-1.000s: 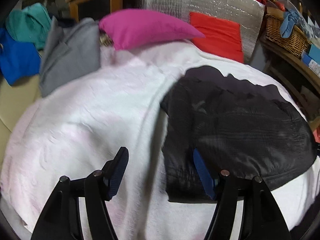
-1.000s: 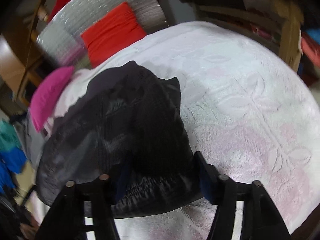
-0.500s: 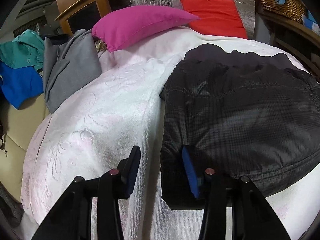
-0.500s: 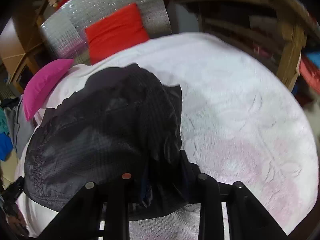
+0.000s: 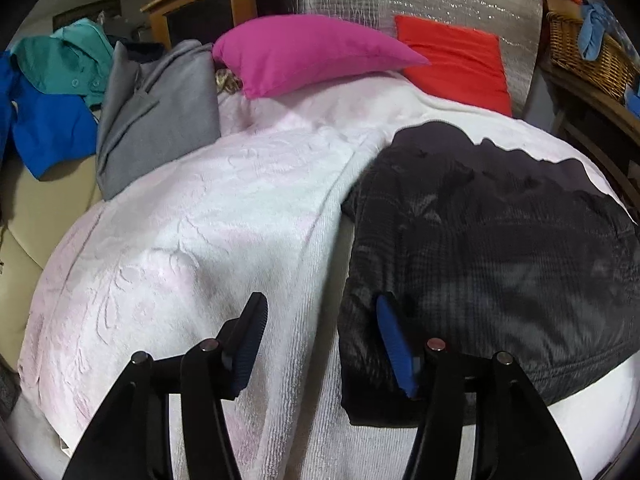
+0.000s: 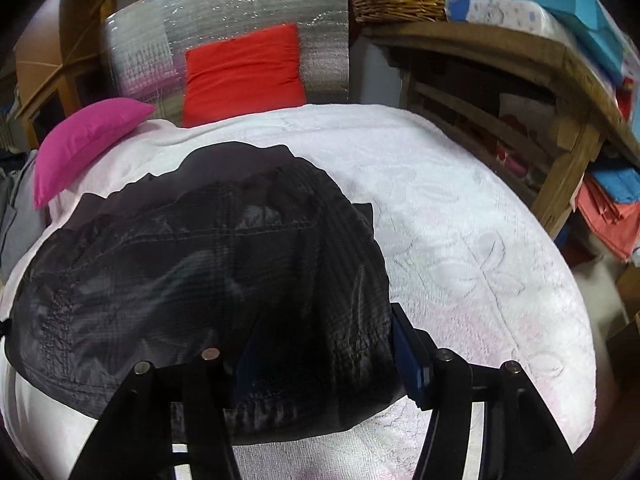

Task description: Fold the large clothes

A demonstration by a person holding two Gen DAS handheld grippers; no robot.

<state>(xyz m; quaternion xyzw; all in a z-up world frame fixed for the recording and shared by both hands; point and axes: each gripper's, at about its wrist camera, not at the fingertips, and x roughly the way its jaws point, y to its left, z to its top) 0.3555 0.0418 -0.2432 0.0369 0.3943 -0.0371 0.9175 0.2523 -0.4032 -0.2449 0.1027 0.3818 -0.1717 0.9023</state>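
Black jacket [image 5: 492,248] lies folded in a compact bundle on a white embossed blanket [image 5: 192,216], filling the right half of the left wrist frame and the lower left of the right wrist frame. The left gripper [image 5: 320,340], jaws opening, straddles the jacket's left edge without pressing it. The right gripper [image 6: 320,352], jaws also opening, has the near right corner between its fingers, unclamped. A magenta pillow [image 5: 308,52] and red cushion [image 5: 456,60] sit at upper centre.

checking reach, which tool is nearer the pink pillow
Left. The left tool sits at the black jacket's edge facing the pink pillow; the right tool straddles the jacket's far corner.
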